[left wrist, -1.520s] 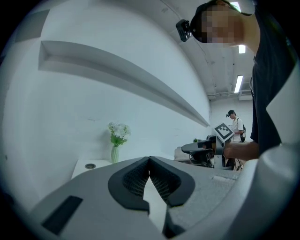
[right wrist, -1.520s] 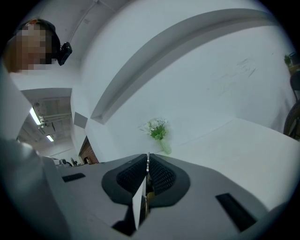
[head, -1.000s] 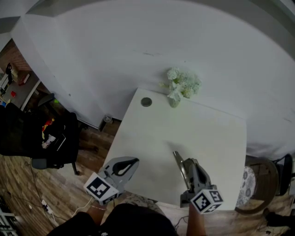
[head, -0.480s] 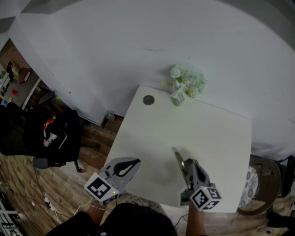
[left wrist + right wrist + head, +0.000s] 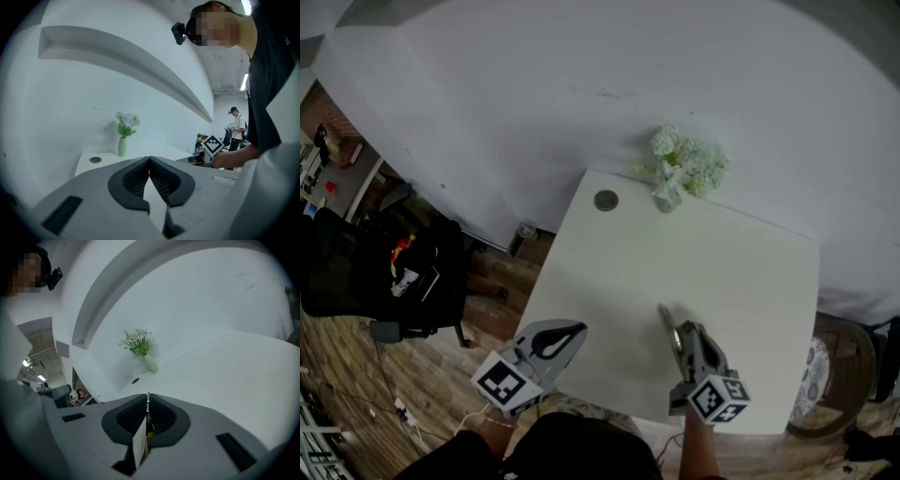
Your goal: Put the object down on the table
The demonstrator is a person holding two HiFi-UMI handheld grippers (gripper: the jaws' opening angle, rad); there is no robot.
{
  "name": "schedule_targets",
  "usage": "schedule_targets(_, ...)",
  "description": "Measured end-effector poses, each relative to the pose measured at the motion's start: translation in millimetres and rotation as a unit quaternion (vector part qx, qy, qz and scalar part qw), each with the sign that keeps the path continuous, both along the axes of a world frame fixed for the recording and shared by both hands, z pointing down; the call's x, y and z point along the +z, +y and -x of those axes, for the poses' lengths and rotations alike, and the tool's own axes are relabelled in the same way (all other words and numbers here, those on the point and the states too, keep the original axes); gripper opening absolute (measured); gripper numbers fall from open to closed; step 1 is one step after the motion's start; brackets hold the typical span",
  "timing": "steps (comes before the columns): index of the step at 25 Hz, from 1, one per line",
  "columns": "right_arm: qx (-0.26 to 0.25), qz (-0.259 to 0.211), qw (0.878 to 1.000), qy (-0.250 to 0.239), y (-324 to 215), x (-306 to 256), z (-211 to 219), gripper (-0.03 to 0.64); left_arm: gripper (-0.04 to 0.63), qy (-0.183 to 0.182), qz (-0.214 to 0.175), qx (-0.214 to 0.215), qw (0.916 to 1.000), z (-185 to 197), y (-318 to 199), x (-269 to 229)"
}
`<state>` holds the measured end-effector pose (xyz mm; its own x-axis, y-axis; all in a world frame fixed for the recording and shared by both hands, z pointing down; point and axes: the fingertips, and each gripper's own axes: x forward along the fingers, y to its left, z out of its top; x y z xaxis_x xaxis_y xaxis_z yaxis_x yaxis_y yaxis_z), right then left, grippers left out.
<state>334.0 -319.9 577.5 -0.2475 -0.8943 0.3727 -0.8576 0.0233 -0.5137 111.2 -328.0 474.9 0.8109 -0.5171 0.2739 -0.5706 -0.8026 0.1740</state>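
My right gripper (image 5: 679, 336) hovers over the near part of the white table (image 5: 750, 272), shut on a thin flat strip (image 5: 666, 321) that pokes out past its tips toward the far side. In the right gripper view the pale strip (image 5: 140, 442) stands on edge, pinched between the dark pads (image 5: 161, 417). My left gripper (image 5: 576, 330) hangs at the table's near-left edge, and its jaws (image 5: 149, 160) meet at the tips with nothing between them.
A small vase of white flowers (image 5: 684, 171) stands at the table's far edge against the wall, with a round grey disc (image 5: 606, 200) set into the table to its left. A black chair (image 5: 389, 277) stands on the left floor and a stool (image 5: 825, 370) to the right.
The head view has drifted slightly, so the table sits a little lower and to the right. Both grippers keep their places, and the right one still holds the strip.
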Motion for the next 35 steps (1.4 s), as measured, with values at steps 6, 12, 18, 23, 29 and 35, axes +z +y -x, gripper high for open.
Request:
schedule_targets(6,0.0,0.008,1.0,0.007,-2,9,-1,0.018,0.0,-0.003,0.006,0.002,1.0,-1,-4,4)
schedule_targets(12,0.004,0.015,1.0,0.002,1,18,-5,0.018,0.0,-0.001,0.008,0.008,0.9999,-8,-5,5)
schedule_targets(18,0.005,0.028,1.0,-0.01,7,28,-6,0.021,0.0,-0.001,0.003,0.01,0.9999,-7,-7,4)
schedule_targets(23,0.008,0.038,0.999,-0.014,13,38,-6,0.025,0.0,-0.002,0.005,0.006,1.0,-3,-5,4)
schedule_targets(29,0.005,0.042,0.999,-0.018,16,42,-8,0.028,0.0,0.0,0.003,0.009,1.0,-5,-1,2)
schedule_targets(35,0.003,0.054,0.999,-0.006,15,46,-13,0.038,0.0,0.0,0.002,0.008,1.0,-4,2,0)
